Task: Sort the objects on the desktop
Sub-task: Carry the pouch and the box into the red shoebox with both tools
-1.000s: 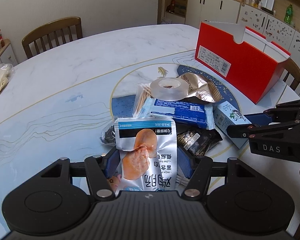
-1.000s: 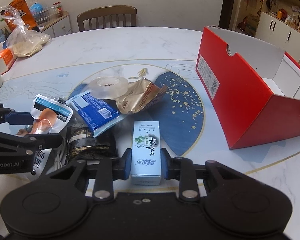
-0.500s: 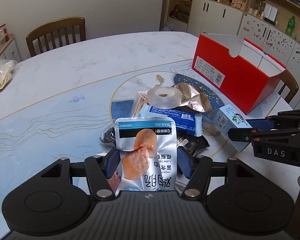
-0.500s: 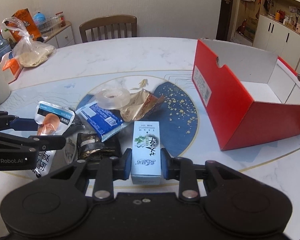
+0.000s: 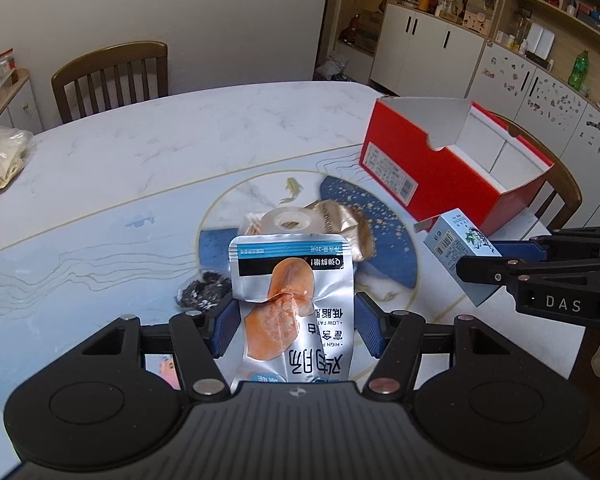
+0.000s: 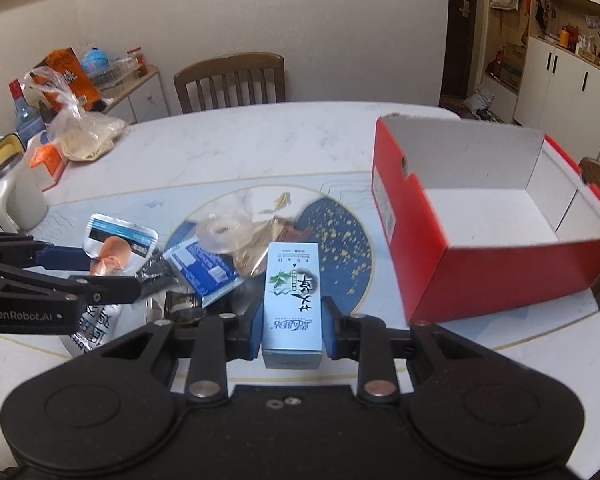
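Note:
My left gripper [image 5: 294, 330] is shut on a silver snack pouch [image 5: 294, 284] with an orange sausage picture, held up above the table. The same pouch [image 6: 114, 246] shows at the left of the right wrist view. My right gripper [image 6: 292, 328] is shut on a small pale blue carton [image 6: 294, 292], also lifted; that carton [image 5: 458, 248] appears at the right of the left wrist view. An open red box [image 6: 496, 236] with a white inside stands to the right. A clear tape roll [image 6: 224, 232], a blue packet [image 6: 202, 268] and a gold wrapper [image 5: 340, 220] lie in a pile.
A dark packet [image 5: 202, 292] lies by the pile on the marble table [image 5: 140, 160]. A plastic bag [image 6: 84, 136], bottles and a white jug [image 6: 16, 196] crowd the far left. Wooden chairs [image 6: 230, 80] stand at the far edge and behind the box. Cabinets line the right wall.
Both grippers have risen from the table with their loads. The pile and the red box look farther below, and the box's inside has come into view.

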`<state>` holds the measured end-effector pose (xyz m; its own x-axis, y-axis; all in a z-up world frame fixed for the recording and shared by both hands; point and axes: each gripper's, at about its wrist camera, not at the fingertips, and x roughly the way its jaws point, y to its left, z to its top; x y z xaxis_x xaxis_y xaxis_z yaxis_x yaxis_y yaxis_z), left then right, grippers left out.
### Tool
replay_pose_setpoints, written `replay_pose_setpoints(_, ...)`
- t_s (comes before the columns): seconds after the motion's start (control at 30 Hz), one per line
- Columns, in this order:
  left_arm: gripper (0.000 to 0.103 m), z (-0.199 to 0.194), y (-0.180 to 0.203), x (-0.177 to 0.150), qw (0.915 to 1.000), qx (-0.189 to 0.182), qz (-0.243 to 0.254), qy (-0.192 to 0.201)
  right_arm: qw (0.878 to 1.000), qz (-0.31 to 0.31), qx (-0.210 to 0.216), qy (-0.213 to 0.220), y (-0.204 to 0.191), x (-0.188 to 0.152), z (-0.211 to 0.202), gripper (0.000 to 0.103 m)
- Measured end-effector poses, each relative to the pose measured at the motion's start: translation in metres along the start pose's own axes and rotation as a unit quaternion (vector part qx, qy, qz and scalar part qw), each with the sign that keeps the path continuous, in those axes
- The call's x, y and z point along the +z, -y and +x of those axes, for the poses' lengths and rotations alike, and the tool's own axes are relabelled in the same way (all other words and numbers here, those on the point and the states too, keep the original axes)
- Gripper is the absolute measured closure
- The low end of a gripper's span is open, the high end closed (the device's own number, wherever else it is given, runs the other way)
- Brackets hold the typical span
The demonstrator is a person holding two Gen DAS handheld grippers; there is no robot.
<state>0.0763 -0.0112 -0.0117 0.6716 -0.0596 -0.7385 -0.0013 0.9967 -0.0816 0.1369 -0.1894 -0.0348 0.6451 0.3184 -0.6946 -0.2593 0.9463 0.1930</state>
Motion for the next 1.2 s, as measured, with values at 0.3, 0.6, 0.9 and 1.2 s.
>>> replay_pose_setpoints(0.3,0.043,0.001,0.034,0.027,0.9998,-0.016,0.005,0.008,1.0,-0.002,0.009,0.015,0.035,0.021,-0.015,0.075)
replay_pose_setpoints(0.6,0.043,0.02,0.075,0.057,0.9994,-0.025,0.019,0.017,1.0,-0.009,0.01,0.025,0.085,0.041,-0.022,0.075)
replay_pose_setpoints(0.9,0.043,0.043,0.125,0.098,0.9983,-0.042,0.029,0.026,0.999,-0.018,-0.002,0.031,0.139,0.055,-0.023,0.075)
replay_pose_setpoints(1.2,0.043,0.073,0.171,0.139,0.9974,-0.051,0.048,0.019,1.0,-0.014,-0.009,0.027,0.182,0.065,-0.009,0.075)
